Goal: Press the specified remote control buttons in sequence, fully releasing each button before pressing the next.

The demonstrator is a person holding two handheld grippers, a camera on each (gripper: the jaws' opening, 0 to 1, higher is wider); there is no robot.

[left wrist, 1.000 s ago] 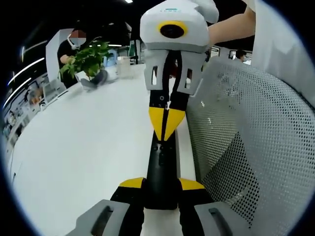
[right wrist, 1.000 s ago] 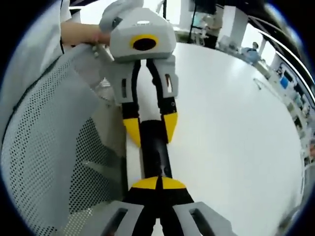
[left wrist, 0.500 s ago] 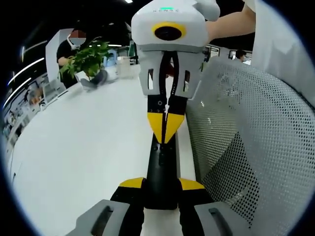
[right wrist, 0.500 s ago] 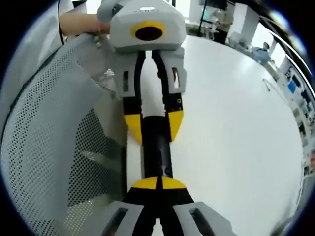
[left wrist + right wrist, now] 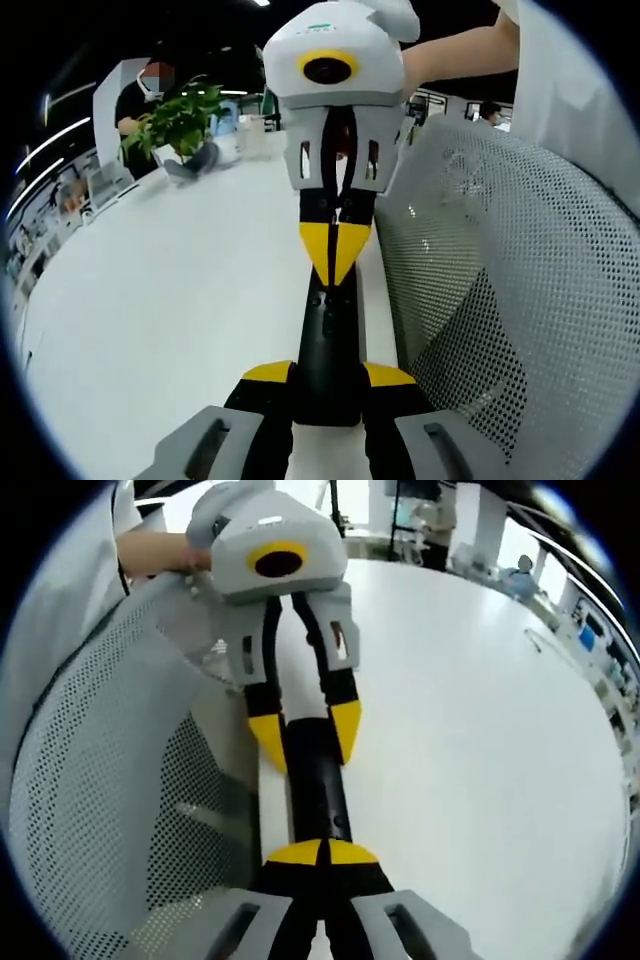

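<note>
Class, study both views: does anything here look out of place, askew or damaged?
Nothing stands out. The black remote control lies flat near the white table's edge, clamped at one end by the left gripper; the right gripper's closed tips rest on it. A mesh chair back stands beside.

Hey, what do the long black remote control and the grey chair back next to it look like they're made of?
The long black remote control looks like smooth, slightly glossy plastic, judging by its soft sheen. The grey chair back looks like woven mesh fabric: regular small holes let dark show through. Its frame material can't be told.
</note>
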